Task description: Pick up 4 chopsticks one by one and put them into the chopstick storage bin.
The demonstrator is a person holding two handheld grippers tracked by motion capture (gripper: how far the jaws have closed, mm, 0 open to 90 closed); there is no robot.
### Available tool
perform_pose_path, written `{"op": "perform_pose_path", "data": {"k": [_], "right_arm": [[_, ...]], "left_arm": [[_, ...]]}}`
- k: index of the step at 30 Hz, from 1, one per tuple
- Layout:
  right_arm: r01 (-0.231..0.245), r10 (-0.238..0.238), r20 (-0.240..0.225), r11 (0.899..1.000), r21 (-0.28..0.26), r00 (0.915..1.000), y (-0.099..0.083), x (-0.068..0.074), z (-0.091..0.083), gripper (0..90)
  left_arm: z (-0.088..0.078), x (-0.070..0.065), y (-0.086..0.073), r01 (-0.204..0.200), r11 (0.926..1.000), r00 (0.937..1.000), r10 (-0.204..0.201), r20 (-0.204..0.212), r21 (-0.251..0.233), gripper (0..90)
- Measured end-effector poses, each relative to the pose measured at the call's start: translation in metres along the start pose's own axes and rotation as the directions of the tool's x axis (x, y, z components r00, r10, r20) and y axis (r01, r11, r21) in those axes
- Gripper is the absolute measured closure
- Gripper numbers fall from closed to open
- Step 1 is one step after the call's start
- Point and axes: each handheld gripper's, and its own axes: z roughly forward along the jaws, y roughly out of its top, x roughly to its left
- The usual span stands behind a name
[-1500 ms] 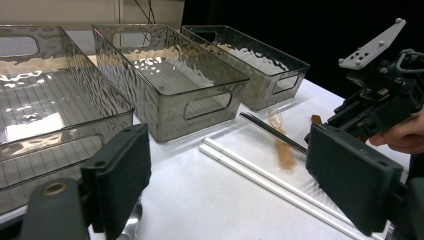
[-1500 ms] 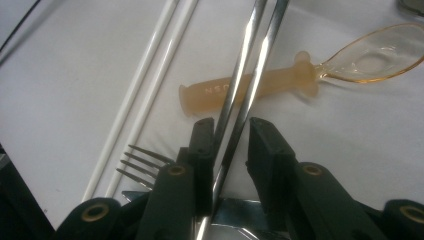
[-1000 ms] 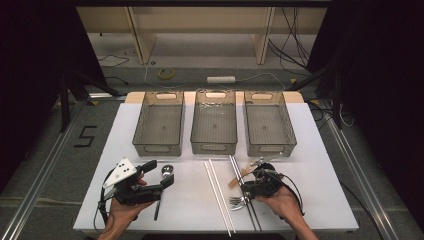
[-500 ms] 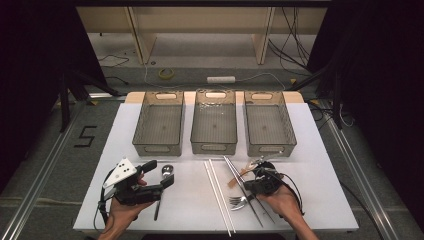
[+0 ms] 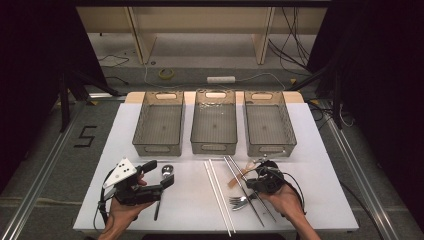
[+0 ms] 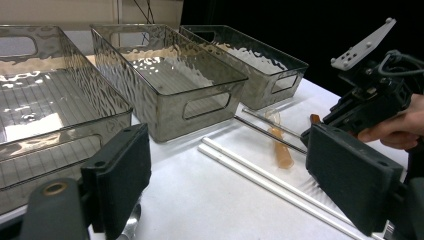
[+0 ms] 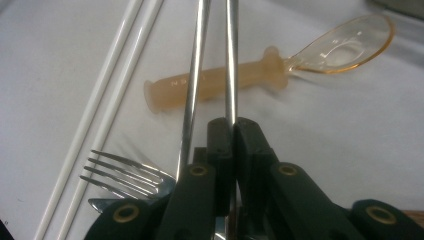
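Note:
My right gripper (image 7: 231, 122) is shut on one of two metal chopsticks (image 7: 229, 60). Its jaws have just been closing with that stick between them. The second metal chopstick (image 7: 192, 95) runs just left of the jaws. Both sticks cross an amber see-through spoon (image 7: 260, 70). In the high view the right gripper (image 5: 254, 185) sits low at the table's right front, over the metal chopsticks (image 5: 239, 182). My left gripper (image 5: 159, 174) is held open at the left front, with nothing between its wide pads (image 6: 352, 175).
Three clear grey bins (image 5: 159, 146) (image 5: 214, 145) (image 5: 270, 146) stand in a row across the middle. A pair of white chopsticks (image 5: 218, 195) lies left of the metal ones. Forks (image 5: 240, 201) lie by the right hand. A metal spoon (image 5: 167, 171) is beside the left gripper.
The held metal chopstick has shifted slightly by the right gripper. Both hands stay where they were.

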Motion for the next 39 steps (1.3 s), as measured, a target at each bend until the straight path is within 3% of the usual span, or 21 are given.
{"op": "perform_pose_path", "data": {"k": [5, 7, 8, 9, 10, 12, 16, 17, 18, 20, 21, 22, 23, 24, 26, 27, 29, 30, 34, 39], "right_arm": [[0.055, -0.055, -0.002, 0.998, -0.034, 0.9985, 0.003, 0.003, -0.012, 86.2], [0.113, -0.113, 0.0, 0.993, -0.039, 0.9936, 0.005, 0.008, -0.017, 86.2], [0.113, -0.113, 0.0, 0.993, -0.039, 0.9936, 0.005, 0.008, -0.017, 86.2], [0.159, -0.159, 0.005, 0.986, -0.039, 0.9873, 0.007, 0.012, -0.02, 86.2], [0.159, -0.159, 0.005, 0.986, -0.039, 0.9873, 0.007, 0.012, -0.02, 86.2], [0.196, -0.196, 0.002, 0.98, -0.034, 0.9806, 0.009, 0.017, -0.023, 86.3], [0.291, -0.291, -0.01, 0.957, -0.021, 0.9567, 0.012, 0.028, -0.024, 86.3], [0.291, -0.291, -0.01, 0.957, -0.021, 0.9567, 0.012, 0.028, -0.024, 86.3], [0.322, -0.322, -0.02, 0.947, -0.018, 0.9464, 0.014, 0.032, -0.023, 86.3], [0.335, -0.335, -0.025, 0.942, -0.015, 0.9418, 0.015, 0.034, -0.023, 86.3], [0.375, -0.375, -0.036, 0.927, -0.006, 0.9265, 0.016, 0.04, -0.023, 86.3], [0.375, -0.375, -0.036, 0.927, -0.006, 0.9265, 0.016, 0.04, -0.023, 86.3], [0.387, -0.387, -0.04, 0.922, -0.003, 0.9213, 0.017, 0.042, -0.023, 86.3], [0.426, -0.425, -0.055, 0.905, 0.004, 0.9035, 0.018, 0.049, -0.023, 86.3], [0.455, -0.454, -0.062, 0.89, 0.011, 0.8889, 0.018, 0.054, -0.023, 86.3], [0.455, -0.454, -0.062, 0.89, 0.011, 0.8889, 0.018, 0.054, -0.023, 86.3], [0.489, -0.486, -0.081, 0.872, 0.02, 0.8701, 0.018, 0.063, -0.022, 86.3], [0.489, -0.486, -0.081, 0.872, 0.02, 0.8701, 0.018, 0.063, -0.022, 86.3], [0.535, -0.531, -0.097, 0.844, 0.026, 0.8421, 0.017, 0.071, -0.02, 86.3], [0.567, -0.56, -0.12, 0.823, 0.033, 0.8199, 0.016, 0.079, -0.019, 86.3]], "left_arm": [[0.001, 0.001, 0.0, 0.004, 1.0, 1.0, -0.004, 0.004, 0.008, 17.6], [0.002, 0.001, 0.001, 0.005, 0.9999, 0.9999, -0.005, 0.012, 0.015, 17.6], [0.003, 0.002, 0.001, 0.004, 0.9998, 0.9998, -0.005, 0.017, 0.021, 17.6], [0.004, 0.002, 0.001, 0.009, 0.9997, 0.9997, -0.009, 0.022, 0.023, 17.6], [0.005, 0.002, 0.002, 0.01, 0.9995, 0.9995, -0.011, 0.031, 0.03, 17.6], [0.009, 0.002, 0.002, 0.009, 0.999, 0.999, -0.011, 0.043, 0.044, 17.6], [0.02, 0.002, 0.004, -0.007, 0.9962, 0.9976, 0.001, 0.07, 0.087, 17.6], [0.022, 0.001, 0.004, -0.013, 0.9951, 0.9971, 0.005, 0.076, 0.098, 17.6], [0.025, 0.0, 0.005, -0.019, 0.9941, 0.9965, 0.01, 0.083, 0.107, 17.7], [0.032, -0.002, 0.007, -0.041, 0.9912, 0.9947, 0.029, 0.099, 0.125, 17.7], [0.035, -0.004, 0.008, -0.053, 0.9894, 0.9936, 0.039, 0.106, 0.135, 17.7], [0.038, -0.005, 0.008, -0.063, 0.9873, 0.9926, 0.047, 0.112, 0.146, 17.7], [0.042, -0.006, 0.009, -0.086, 0.9828, 0.9901, 0.066, 0.124, 0.163, 17.7], [0.045, -0.008, 0.01, -0.105, 0.9785, 0.9877, 0.082, 0.133, 0.178, 17.8], [0.05, -0.012, 0.01, -0.13, 0.9719, 0.9843, 0.102, 0.144, 0.197, 17.9], [0.053, -0.013, 0.01, -0.138, 0.9682, 0.982, 0.107, 0.156, 0.209, 17.9], [0.062, -0.018, 0.009, -0.165, 0.9563, 0.9747, 0.121, 0.188, 0.241, 17.9], [0.062, -0.018, 0.009, -0.165, 0.9563, 0.9747, 0.121, 0.188, 0.241, 17.9], [0.07, -0.024, 0.009, -0.203, 0.9421, 0.9637, 0.144, 0.225, 0.267, 18.0], [0.076, -0.032, 0.006, -0.265, 0.916, 0.9478, 0.191, 0.256, 0.301, 18.0]]}}
